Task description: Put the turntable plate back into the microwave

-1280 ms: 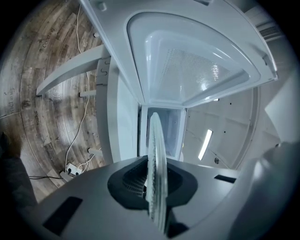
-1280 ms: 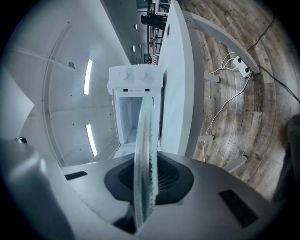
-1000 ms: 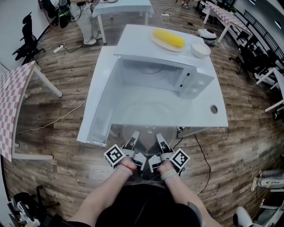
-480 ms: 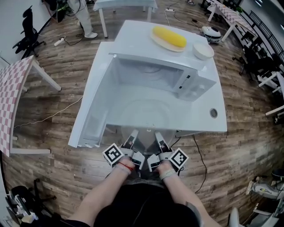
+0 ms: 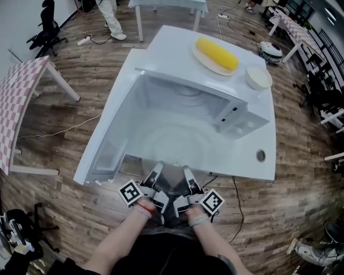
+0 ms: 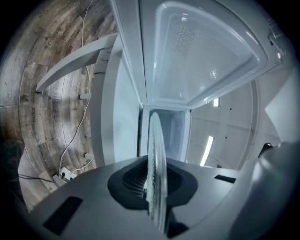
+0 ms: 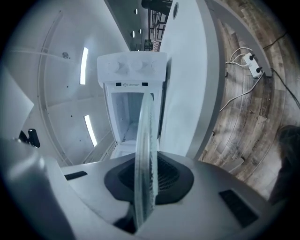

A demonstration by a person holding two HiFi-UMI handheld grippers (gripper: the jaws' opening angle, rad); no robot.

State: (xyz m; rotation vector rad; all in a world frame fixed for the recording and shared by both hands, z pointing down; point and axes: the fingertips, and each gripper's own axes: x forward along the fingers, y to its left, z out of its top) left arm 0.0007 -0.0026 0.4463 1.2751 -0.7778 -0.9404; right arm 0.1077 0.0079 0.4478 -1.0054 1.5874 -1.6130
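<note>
A clear glass turntable plate (image 5: 171,144) hangs level over the table's near edge, in front of the white microwave (image 5: 236,115). The microwave's door (image 5: 110,137) is swung open to the left and its cavity (image 5: 180,102) stands open. My left gripper (image 5: 155,173) is shut on the plate's near-left rim and my right gripper (image 5: 187,174) on its near-right rim. In the left gripper view the plate (image 6: 154,159) runs edge-on out of the left gripper (image 6: 153,190) toward the cavity (image 6: 172,136). In the right gripper view the plate (image 7: 143,154) does the same from the right gripper (image 7: 140,190).
On the white table (image 5: 252,142) behind the microwave sit a dish with a yellow corn cob (image 5: 216,53) and a white bowl (image 5: 258,77). A cable hole (image 5: 260,156) is near the front right corner. A checkered table (image 5: 21,96) stands left; a person's legs (image 5: 112,16) are beyond.
The head view has shifted, so the table and microwave sit a little lower and nearer. Both grippers keep the same hold on the plate.
</note>
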